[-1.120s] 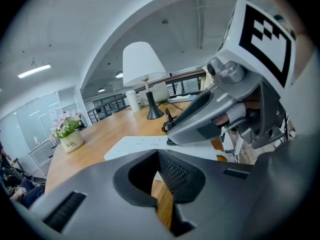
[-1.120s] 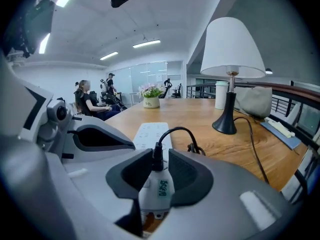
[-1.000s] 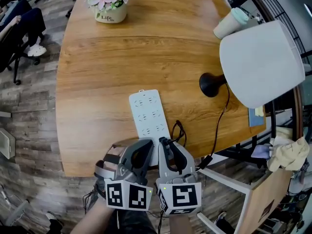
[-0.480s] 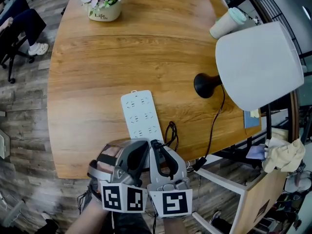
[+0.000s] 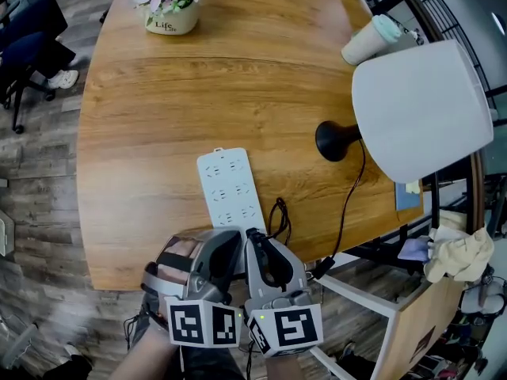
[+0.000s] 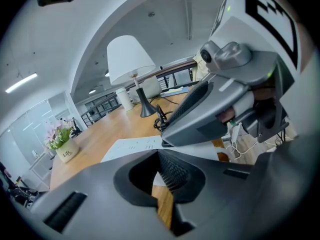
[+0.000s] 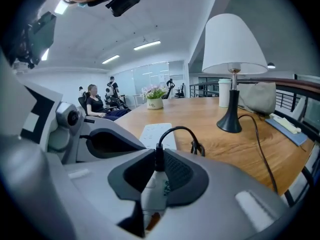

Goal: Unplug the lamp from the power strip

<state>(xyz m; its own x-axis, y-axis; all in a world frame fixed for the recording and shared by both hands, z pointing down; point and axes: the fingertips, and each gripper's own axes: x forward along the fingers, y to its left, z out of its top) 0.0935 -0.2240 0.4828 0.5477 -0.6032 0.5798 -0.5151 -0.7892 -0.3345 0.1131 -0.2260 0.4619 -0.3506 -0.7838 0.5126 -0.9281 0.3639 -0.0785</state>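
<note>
Right fingers: the right gripper [image 7: 156, 153] is clamped on the white plug [image 7: 154, 194]. Its jaws have just been closing, and the plug stands between the ribbed pads.
Plug position: it sits deep in the pocket between the right fingers, with its body running back toward the camera.
Plug seating: cannot tell whether it sits in a socket, because the jaws cover its lower end.
Cord exit: the black cord [image 7: 176, 130] leaves the plug at the right fingertips, arches up and drops to the wood just beyond them.
Left fingers: the left gripper [image 6: 159, 153] has its tips together with nothing clamped. A sliver of wood and white shows through the slit behind the pads.
Gripper spacing: the two stand side by side and close together, left fingertips just left of the right ones.
Strip: the white power strip [image 5: 228, 187] lies flat and stretches straight away from both sets of fingertips. Its near end is hidden under them.
Slack: a small cord bundle [image 5: 279, 216] lies just right of the right fingertips, beside the strip's near right edge.
Lamp: the lamp [image 5: 420, 101] stands well beyond and to the right of the fingers, with a black base and a white shade. Its cord runs from the base to the near edge, right of the right gripper.
Surface: a wooden table [image 5: 158, 117].
Far side: a flower pot [image 5: 169, 14] and a cup [image 5: 371, 38] stand well apart from the fingers.
</note>
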